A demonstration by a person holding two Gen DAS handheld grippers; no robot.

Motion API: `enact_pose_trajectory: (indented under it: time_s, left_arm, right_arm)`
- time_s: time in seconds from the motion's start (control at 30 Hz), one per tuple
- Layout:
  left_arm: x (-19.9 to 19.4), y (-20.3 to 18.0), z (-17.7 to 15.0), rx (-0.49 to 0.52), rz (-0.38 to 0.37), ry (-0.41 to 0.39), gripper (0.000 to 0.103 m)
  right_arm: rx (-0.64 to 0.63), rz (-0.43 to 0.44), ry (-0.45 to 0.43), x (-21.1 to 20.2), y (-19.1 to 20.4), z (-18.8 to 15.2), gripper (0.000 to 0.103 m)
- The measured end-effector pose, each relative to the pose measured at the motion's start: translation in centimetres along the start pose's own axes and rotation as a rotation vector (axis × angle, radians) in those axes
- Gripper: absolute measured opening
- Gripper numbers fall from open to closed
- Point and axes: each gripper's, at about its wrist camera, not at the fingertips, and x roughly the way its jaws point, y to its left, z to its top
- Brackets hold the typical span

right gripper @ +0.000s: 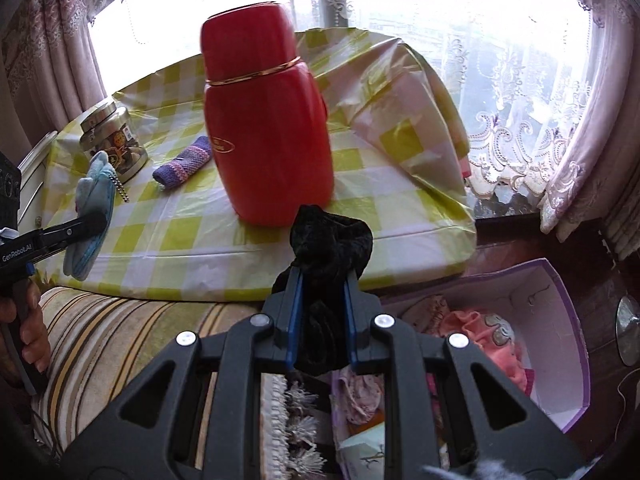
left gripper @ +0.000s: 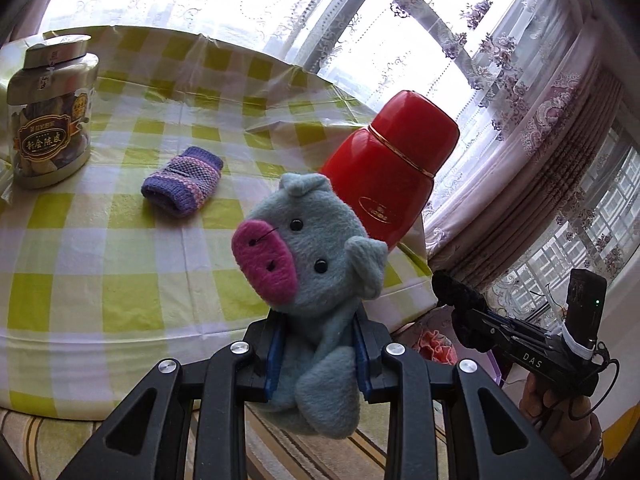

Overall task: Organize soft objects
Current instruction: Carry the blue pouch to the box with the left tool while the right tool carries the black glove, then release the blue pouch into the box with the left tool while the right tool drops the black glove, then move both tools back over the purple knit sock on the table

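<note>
Box contents partly behind right tongs; jar label unreadable.

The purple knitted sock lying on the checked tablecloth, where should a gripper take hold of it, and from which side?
Probably across the middle of the purple knitted sock, coming from above with the jaws spanning its narrow width. It lies flat and loose on the checked tablecloth, clear of the jar and the red flask, so a top-down pinch has room. Its rolled cuff end is thicker and may bunch.

Red flask and jar on checked tablecloth.
</note>
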Motion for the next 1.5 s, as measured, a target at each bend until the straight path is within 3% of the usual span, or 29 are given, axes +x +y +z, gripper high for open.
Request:
enact_pose_trajectory:
  time_s: [0.37, 0.67, 0.77, 0.83, 0.87, 0.97, 1.2, 1.5]
  left_arm:
    - [4.6, -9.8, -1.3, 0.166, -0.119, 0.112, 0.031]
    - [7.7, -16.1, -2.4, 0.255, -0.188, 0.175, 0.033]
    - [8.7, -18.0, -2.8, 0.282, -0.206, 0.201, 0.043]
    - [9.3, -19.0, -3.1, 0.292, -0.210, 0.218, 0.059]
    - [9.5, -19.3, -3.3, 0.296, -0.211, 0.224, 0.061]
    - [10.0, -19.9, -3.7, 0.310, -0.218, 0.243, 0.062]
    - [10.0, -19.1, -3.7, 0.300, -0.196, 0.249, 0.062]
    - [7.7, -15.5, -2.4, 0.239, -0.148, 0.206, 0.062]
  right_arm:
    - [0.092, -0.210, -0.008, -2.3, -7.5, -1.5, 0.022]
    - [0.133, -0.282, -0.009, -3.0, -10.6, -2.5, 0.026]
    - [0.155, -0.289, -0.012, -3.1, -11.4, -2.6, 0.036]
    - [0.170, -0.293, -0.015, -3.2, -12.0, -2.8, 0.043]
    - [0.176, -0.293, -0.017, -3.3, -12.2, -2.8, 0.048]
    - [0.186, -0.295, -0.016, -3.4, -12.6, -3.1, 0.054]
    - [0.200, -0.280, -0.006, -3.3, -12.8, -3.3, 0.056]
    - [0.137, -0.202, -0.001, -3.5, -9.5, -2.8, 0.057]
